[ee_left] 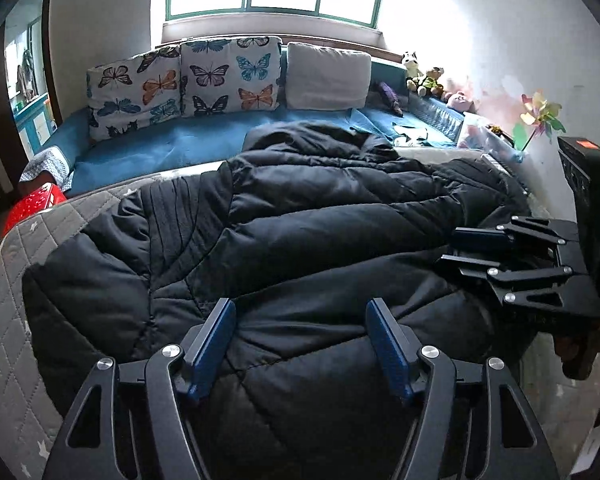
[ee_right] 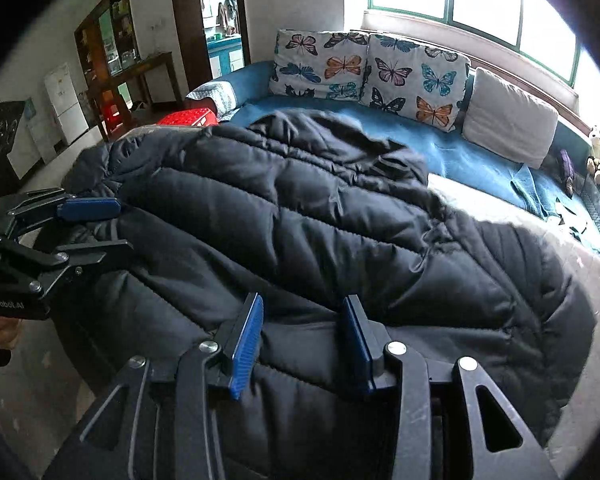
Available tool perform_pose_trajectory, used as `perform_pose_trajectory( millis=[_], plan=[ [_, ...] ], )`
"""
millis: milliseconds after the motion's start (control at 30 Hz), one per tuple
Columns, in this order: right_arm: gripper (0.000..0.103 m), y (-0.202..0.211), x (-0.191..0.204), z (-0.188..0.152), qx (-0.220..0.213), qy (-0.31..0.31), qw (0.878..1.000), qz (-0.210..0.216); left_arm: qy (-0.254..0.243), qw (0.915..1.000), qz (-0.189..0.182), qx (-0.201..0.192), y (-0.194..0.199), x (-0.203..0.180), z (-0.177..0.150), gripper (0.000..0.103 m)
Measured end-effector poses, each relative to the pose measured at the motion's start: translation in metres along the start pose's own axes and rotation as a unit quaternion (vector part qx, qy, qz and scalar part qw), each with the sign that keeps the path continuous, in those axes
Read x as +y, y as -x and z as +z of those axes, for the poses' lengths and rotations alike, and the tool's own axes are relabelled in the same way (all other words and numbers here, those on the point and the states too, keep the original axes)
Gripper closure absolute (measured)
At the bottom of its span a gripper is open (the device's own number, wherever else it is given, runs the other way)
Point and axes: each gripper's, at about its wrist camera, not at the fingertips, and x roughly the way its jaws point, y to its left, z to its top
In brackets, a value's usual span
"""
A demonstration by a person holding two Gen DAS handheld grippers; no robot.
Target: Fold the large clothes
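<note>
A large black puffer coat lies spread across a grey quilted mattress; it also fills the right wrist view. My left gripper is open, its blue pads just above the coat's near edge, holding nothing. My right gripper is open over the coat's near edge, empty. Each gripper shows in the other's view, the right one at the coat's right side, the left one at its left side, both with jaws apart.
A blue sofa with butterfly cushions and a grey cushion stands behind the mattress under a window. Soft toys and a pinwheel sit at the right wall. A red basket stands at the left.
</note>
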Motion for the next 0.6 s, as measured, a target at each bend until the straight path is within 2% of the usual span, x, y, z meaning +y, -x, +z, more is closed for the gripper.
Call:
perform_pose_trajectory(
  millis=[167, 367, 467, 533, 600],
  plan=[
    [0.058, -0.007, 0.013, -0.012, -0.024, 0.033, 0.998, -0.04, -0.003, 1.0, 0.009, -0.004, -0.014, 0.001, -0.006, 0.031],
    [0.058, -0.005, 0.012, -0.015, -0.042, 0.033, 0.998, -0.044, -0.009, 0.9998, 0.019, 0.002, -0.022, -0.002, 0.001, 0.03],
    [0.058, 0.008, 0.012, -0.01, -0.032, 0.018, 0.998, -0.045, -0.011, 0.9996, 0.025, 0.007, -0.003, -0.004, 0.006, 0.03],
    [0.058, 0.026, 0.014, -0.012, -0.038, 0.007, 0.999, -0.019, -0.006, 0.9996, 0.017, -0.02, 0.019, -0.003, 0.005, 0.03],
    [0.058, 0.045, 0.019, -0.018, -0.053, 0.016, 0.998, -0.019, 0.008, 0.9987, 0.008, -0.049, 0.045, 0.001, -0.001, 0.03]
  ],
)
